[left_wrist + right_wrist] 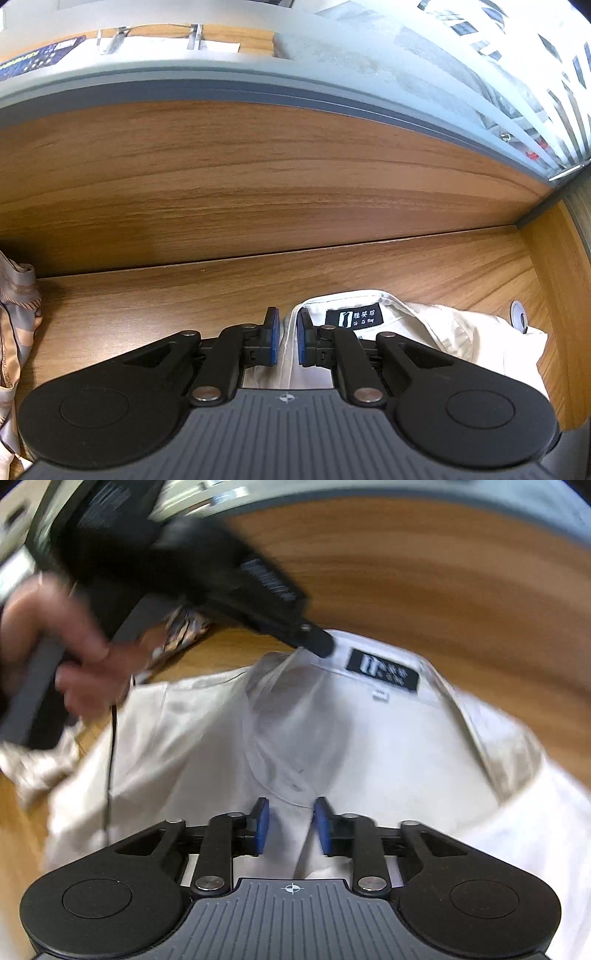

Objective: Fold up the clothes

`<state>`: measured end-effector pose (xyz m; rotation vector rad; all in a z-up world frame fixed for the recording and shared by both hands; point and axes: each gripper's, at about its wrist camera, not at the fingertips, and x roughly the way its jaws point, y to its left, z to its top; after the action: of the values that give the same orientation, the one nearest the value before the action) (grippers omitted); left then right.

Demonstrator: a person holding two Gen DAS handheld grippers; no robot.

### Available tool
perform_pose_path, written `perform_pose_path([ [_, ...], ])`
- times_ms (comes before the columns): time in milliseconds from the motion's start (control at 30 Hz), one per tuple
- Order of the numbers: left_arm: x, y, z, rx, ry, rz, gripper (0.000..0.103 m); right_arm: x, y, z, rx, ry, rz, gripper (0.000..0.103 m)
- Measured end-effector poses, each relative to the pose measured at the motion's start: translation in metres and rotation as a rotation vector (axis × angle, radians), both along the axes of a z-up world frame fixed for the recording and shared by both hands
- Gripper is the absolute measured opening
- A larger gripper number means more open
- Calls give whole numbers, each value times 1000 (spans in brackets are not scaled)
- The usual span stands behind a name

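Cream collared shirt [369, 757] lies spread on the wooden desk [184, 295], its collar towards the wooden back panel [258, 177] and its black neck label [384, 669] facing up. Just left of the label, the left gripper [287, 325] is clenched on the collar edge, with the fabric pinched between its blue pads and only a narrow gap showing. In the right wrist view the collar is drawn up to a small peak at that gripper's tip, and a hand [55, 638] holds its grey handle, far left of the label. Below the label, towards the camera, the right gripper [291, 812] stands released, with its pads apart on either side of the shirt's front fold; this view is blurred. Well left of the label lies a patterned silky cloth [18, 314], and right of the label a cable grommet [519, 317] sits in the desk beside the shirt's edge
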<state>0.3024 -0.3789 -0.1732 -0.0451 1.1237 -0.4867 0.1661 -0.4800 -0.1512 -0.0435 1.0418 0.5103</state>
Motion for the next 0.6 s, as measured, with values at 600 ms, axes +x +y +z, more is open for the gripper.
perform_pose_path([
  [600, 5, -15, 10, 33, -5, 4, 10, -49, -16, 36, -12, -97, -147, 9],
])
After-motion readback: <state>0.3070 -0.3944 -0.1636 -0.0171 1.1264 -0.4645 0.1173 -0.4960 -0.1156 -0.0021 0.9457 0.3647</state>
